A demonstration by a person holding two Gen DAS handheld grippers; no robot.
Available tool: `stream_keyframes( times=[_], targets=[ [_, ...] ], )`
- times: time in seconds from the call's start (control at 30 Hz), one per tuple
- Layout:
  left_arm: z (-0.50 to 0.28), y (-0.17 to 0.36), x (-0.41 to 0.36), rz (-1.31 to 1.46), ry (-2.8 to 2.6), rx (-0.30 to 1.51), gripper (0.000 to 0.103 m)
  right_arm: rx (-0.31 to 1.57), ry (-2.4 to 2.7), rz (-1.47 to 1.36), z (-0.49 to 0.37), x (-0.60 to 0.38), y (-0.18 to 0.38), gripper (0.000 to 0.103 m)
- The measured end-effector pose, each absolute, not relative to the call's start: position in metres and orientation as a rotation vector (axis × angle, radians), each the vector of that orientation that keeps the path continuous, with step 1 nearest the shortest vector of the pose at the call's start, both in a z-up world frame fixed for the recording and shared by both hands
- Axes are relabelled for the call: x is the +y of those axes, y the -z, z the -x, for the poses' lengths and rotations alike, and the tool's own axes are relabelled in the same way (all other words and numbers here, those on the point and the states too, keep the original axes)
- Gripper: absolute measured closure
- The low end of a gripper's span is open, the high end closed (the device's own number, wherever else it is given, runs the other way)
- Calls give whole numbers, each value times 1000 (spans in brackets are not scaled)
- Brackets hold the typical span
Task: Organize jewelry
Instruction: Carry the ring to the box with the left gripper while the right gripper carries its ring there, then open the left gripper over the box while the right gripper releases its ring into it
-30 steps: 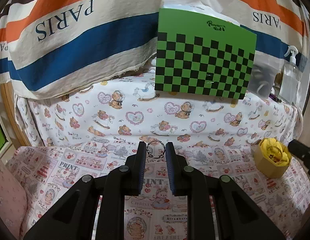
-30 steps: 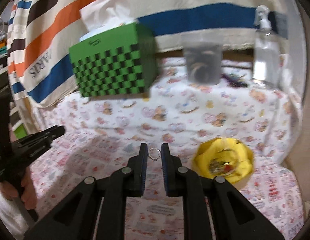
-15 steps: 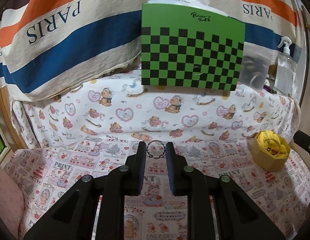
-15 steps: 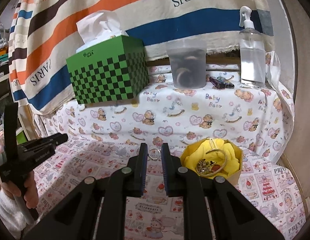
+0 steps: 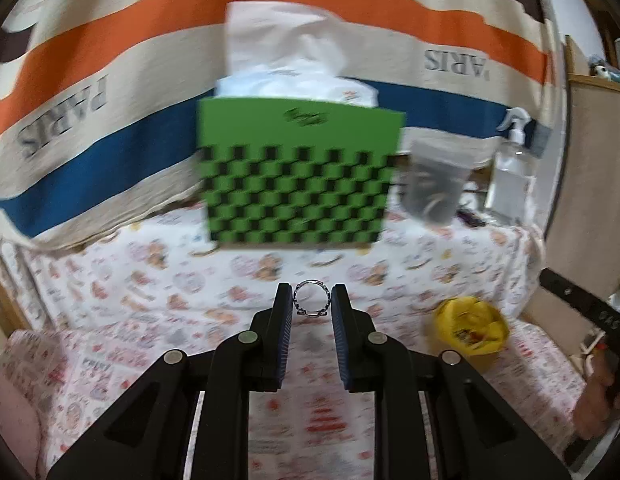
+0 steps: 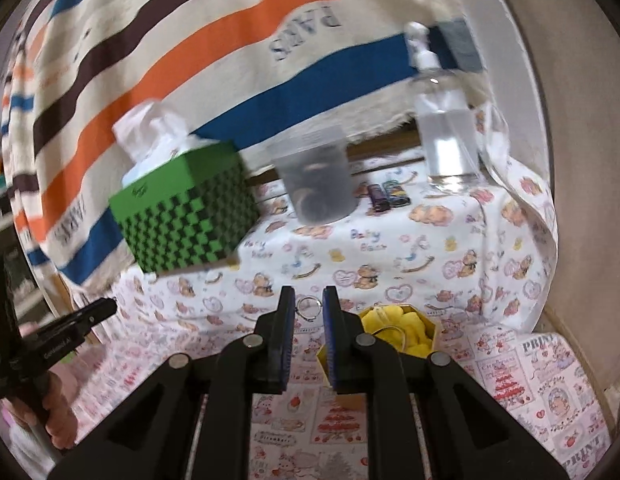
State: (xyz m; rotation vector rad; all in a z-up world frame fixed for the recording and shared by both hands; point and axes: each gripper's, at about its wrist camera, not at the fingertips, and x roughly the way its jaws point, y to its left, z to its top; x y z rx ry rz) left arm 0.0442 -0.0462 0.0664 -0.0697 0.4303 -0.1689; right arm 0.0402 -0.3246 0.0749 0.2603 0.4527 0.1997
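My left gripper (image 5: 311,300) is shut on a silver beaded ring (image 5: 311,285), held in the air above the printed cloth. My right gripper (image 6: 308,308) is shut on a small thin silver ring (image 6: 308,304), also in the air. A small box with yellow lining (image 6: 406,326) holding several pieces of jewelry sits just right of the right gripper's tips; it shows at lower right in the left wrist view (image 5: 470,330). A frosted plastic cup (image 6: 316,176) stands on the raised shelf behind.
A green checkered tissue box (image 5: 298,176) stands on the shelf, also in the right wrist view (image 6: 186,208). A clear spray bottle (image 6: 444,120) and two lighters (image 6: 388,198) stand at the shelf's right. A striped PARIS cloth (image 5: 90,100) hangs behind.
Both grippers have tilted and risen, each still holding its ring. The yellow box now lies closer under the right gripper. Both views are blurred by motion.
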Motion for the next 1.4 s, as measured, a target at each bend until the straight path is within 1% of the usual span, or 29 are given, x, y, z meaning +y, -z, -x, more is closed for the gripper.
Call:
stream_keyframes(
  times=[0.17,0.23,0.33,0.47,0.57,0.8,0.93,1.17,1.37,1.4],
  targets=[
    [-55,-79,-81,66,252,442,84,484,-200,-343,-50,-346,-70,90],
    [-62,-82,-96,85,303,474,84,508,-215,-392,-55,-355,-69,90],
    [-76,-87,-117,130,390,530,84,493,-240,-444,-54,-366,-71,90],
    [-93,-89,-146,119,449,529,84,512,-216,-468,-61,-376,-64,90],
    [-108,-77,-164,124,485,571,84,551,-211,-487,-71,-380,-53,90],
    [-127,-32,-196,86,527,613,84,604,-182,-487,-85,-386,-33,90],
    [-136,-16,-198,102,561,661,84,667,-193,-522,-96,-390,-16,90],
    [-144,11,-197,134,624,761,84,700,-190,-542,-103,-393,-3,90],
    [-150,19,-201,160,664,792,84,723,-203,-539,-106,-389,0,90],
    [-149,19,-201,159,663,791,83,724,-205,-541,-106,-389,0,90]
  ],
)
